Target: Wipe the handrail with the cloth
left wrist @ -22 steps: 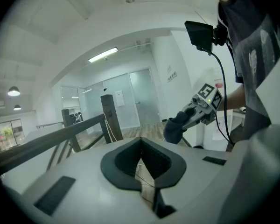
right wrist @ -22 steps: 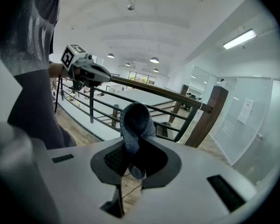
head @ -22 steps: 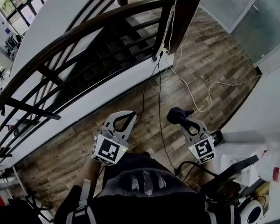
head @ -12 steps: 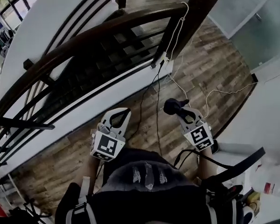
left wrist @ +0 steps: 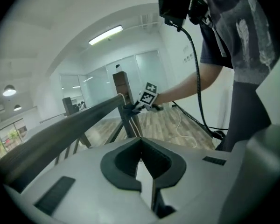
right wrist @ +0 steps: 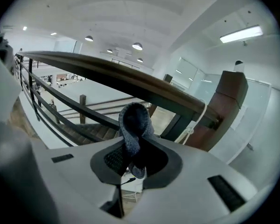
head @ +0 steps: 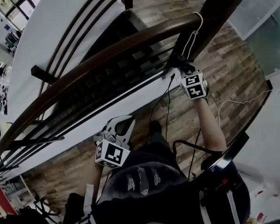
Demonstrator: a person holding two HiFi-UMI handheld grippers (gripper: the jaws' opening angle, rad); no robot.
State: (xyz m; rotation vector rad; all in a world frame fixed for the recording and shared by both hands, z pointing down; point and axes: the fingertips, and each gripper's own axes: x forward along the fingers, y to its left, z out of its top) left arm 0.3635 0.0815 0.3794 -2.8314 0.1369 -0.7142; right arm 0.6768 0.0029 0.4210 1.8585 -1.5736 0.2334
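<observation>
Dark cloth (right wrist: pixel 134 125) is pinched in my right tongs (head: pixel 181 66), held up near the end of the handrail (head: pixel 107 59) to start wiping; left tongs (head: pixel 123 124) closed, empty, spare

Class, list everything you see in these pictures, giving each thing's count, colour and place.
handrail: one, dark brown, curving away from the post
post: one, dark brown, at the handrail's end
cloth: one, dark grey, in the right claw, below the handrail
cable: one, white, hanging by the post
floor: one, brown wood planks, underfoot
left claw: one, white with black pads, shut and empty, low near the body
right claw: one, white with black pads, shut on the cloth, up near the post
</observation>
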